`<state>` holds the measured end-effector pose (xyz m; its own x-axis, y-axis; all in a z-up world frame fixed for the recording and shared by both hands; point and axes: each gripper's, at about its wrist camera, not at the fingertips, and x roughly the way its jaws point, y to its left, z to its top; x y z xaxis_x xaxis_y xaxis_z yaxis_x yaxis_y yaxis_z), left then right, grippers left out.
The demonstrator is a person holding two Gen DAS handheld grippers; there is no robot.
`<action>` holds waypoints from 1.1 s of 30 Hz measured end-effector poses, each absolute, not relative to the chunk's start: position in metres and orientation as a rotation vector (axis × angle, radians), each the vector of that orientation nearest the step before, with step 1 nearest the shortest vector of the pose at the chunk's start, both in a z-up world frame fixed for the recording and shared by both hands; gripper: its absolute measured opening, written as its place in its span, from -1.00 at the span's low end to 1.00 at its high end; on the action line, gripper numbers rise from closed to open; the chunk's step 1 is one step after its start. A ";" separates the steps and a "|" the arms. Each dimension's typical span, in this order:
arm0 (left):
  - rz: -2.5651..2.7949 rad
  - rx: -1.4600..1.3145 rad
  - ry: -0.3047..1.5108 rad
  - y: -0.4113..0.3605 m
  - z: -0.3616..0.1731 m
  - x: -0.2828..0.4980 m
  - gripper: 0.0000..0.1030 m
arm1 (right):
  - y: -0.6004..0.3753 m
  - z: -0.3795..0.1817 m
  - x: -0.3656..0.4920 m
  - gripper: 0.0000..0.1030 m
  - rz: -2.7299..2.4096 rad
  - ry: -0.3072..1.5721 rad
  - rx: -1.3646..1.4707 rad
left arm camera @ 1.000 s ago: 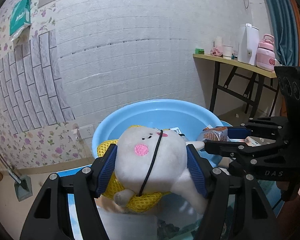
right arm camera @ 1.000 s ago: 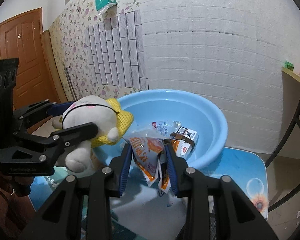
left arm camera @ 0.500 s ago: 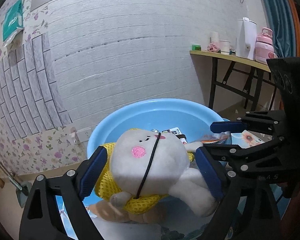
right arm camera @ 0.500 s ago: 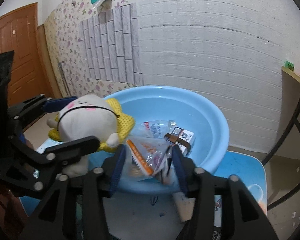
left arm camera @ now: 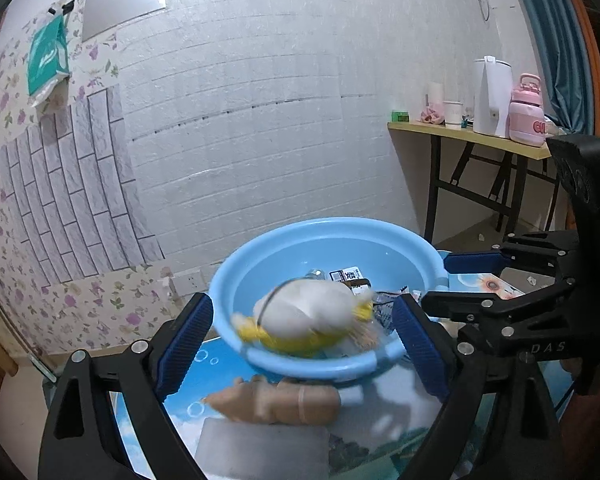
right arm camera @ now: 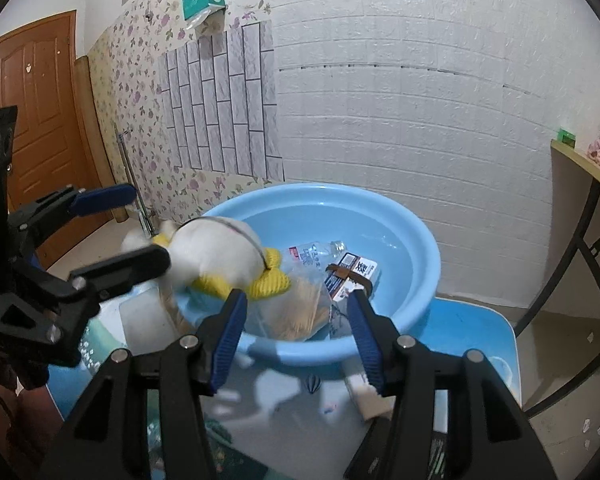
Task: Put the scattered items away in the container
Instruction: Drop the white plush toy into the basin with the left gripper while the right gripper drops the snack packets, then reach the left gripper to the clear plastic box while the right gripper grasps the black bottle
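A home room, white brick-pattern wall (left arm camera: pixel 284 92), floral wallpaper (right arm camera: pixel 140 92) left of it, wooden door (right arm camera: pixel 36 120) further left, side table (left arm camera: pixel 472 140) right of the wall bearing kettle (left arm camera: pixel 492 96) and pink flask (left arm camera: pixel 526 114), curtain (left arm camera: pixel 556 40) beyond

White brick-pattern wall (left arm camera: pixel 300 120) behind. Floral wallpaper (right arm camera: pixel 140 92) at left with grey tile panel (right arm camera: pixel 220 100). Brown wooden door (right arm camera: pixel 32 128) at far left. Folding side table (left arm camera: pixel 468 140) at right with white kettle (left arm camera: pixel 492 96), pink bottle (left arm camera: pixel 526 112). Teal curtain (left arm camera: pixel 556 40) at right edge.
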<state>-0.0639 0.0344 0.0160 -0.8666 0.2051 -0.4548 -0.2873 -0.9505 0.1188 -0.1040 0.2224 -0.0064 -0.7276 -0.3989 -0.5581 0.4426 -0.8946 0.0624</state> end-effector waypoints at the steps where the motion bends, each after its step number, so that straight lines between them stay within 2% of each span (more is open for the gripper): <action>1: 2.802 -0.650 0.267 0.032 0.016 -0.059 0.78 | 0.223 -0.006 -0.102 0.00 -2.561 0.105 0.805; 13: 2.827 -0.825 0.173 -0.006 -0.018 -0.028 0.79 | 0.231 -0.023 -0.069 0.01 -2.564 0.087 0.915; 19: 2.814 -0.968 0.068 -0.029 -0.040 -0.026 0.79 | 0.230 -0.039 -0.064 0.01 -2.541 0.082 1.011; 33: 2.789 -1.143 0.009 -0.035 -0.068 -0.043 0.82 | 0.272 -0.057 -0.064 0.01 -2.647 -0.013 1.141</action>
